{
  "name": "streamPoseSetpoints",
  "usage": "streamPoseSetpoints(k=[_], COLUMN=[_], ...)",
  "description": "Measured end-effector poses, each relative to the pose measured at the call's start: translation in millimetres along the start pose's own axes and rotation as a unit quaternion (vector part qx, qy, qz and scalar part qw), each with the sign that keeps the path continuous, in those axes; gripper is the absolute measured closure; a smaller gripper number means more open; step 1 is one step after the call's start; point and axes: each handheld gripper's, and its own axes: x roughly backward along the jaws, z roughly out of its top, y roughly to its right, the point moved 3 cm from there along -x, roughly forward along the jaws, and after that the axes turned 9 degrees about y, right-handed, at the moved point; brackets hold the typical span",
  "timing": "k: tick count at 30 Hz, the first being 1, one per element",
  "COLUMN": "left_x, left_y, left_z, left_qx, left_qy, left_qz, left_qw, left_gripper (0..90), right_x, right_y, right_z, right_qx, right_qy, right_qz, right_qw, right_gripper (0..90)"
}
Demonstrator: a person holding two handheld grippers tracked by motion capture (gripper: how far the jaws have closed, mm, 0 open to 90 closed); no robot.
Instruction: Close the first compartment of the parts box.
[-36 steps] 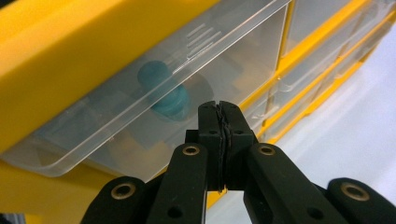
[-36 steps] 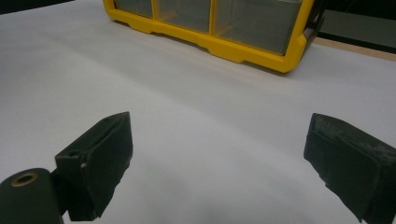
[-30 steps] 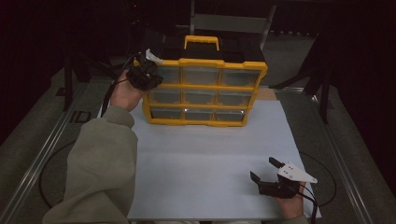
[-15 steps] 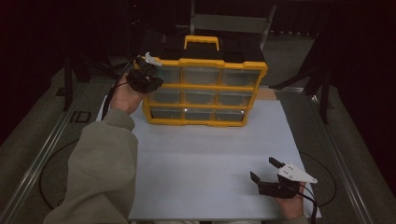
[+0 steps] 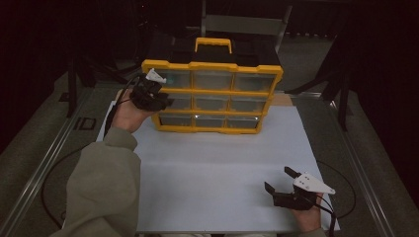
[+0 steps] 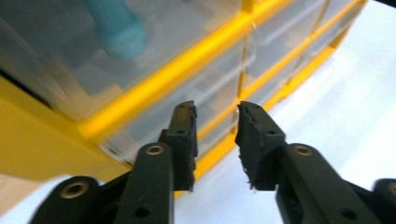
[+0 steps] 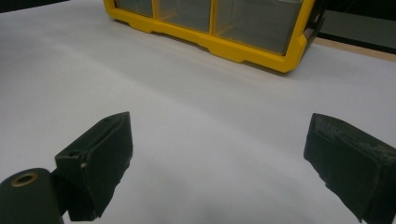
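while we are bringing the left gripper (image 5: 165, 100) up to the left column of the yellow drawer cabinet (image 5: 212, 65), its jaws are standing a little apart with nothing between them, aimed at the clear middle-left drawer (image 6: 196, 93). in the left gripper view the black tips are hanging just in front of that drawer's face, near it but not yet touching as far as we can tell; the close view is blurred, so we are not claiming contact. above it, the top-left drawer (image 6: 70, 56) is holding something teal (image 6: 119, 25), possibly a tool handle. the cabinet is standing upright at the far side of the white sheet (image 5: 217, 173), all its drawers looking closed.

we are resting the right gripper (image 5: 280, 184) low at the near right corner of the sheet, well apart from the cabinet, with its jaws spread wide and empty; in the right gripper view the cabinet's bottom row is showing far ahead.

we are judging that we are in the approach step, about to open a drawer. the next move is calling for easing the left tips onto the drawer's front lip, closing on it, and pulling straight back, perhaps while steadying the cabinet so it is not sliding.
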Motion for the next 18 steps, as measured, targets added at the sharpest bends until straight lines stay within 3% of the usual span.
streamPoseSetpoints(k=[3, 4, 8, 14, 18], left_x=[1.1, 1.4, 1.9, 3.0, 5.8], left_y=[2.8, 4.5, 11.5, 23.3, 31.9], left_z=[-10.1, -13.1, -23.8, -43.3, -59.0], left_qx=[0.01, 0.01, 0.008, -0.001, 0.004], left_qy=[0.006, 0.008, 0.019, 0.033, 0.047], left_qz=[-0.009, -0.01, -0.002, 0.007, 0.006], left_qw=[0.9999, 0.9999, 0.9998, 0.9994, 0.9989], left_gripper=[61.1, 51.5, 36.9, 21.6, 15.5], right_x=[-0.1, -0.3, -0.6, -0.3, -0.3], right_y=[-0.2, -0.4, -0.6, -0.7, -0.9], right_z=[0.0, -0.1, -0.1, 0.0, 0.0], right_qx=[0.0, 0.001, 0.001, 0.001, 0.002], right_qy=[0.0, -0.001, 0.0, 0.001, 0.0], right_qz=[0.001, 0.0, 0.0, 0.002, 0.001], right_qw=[1.0, 1.0, 1.0, 1.0, 1.0], right_gripper=[7.9, 7.9, 7.9, 7.9, 7.9])
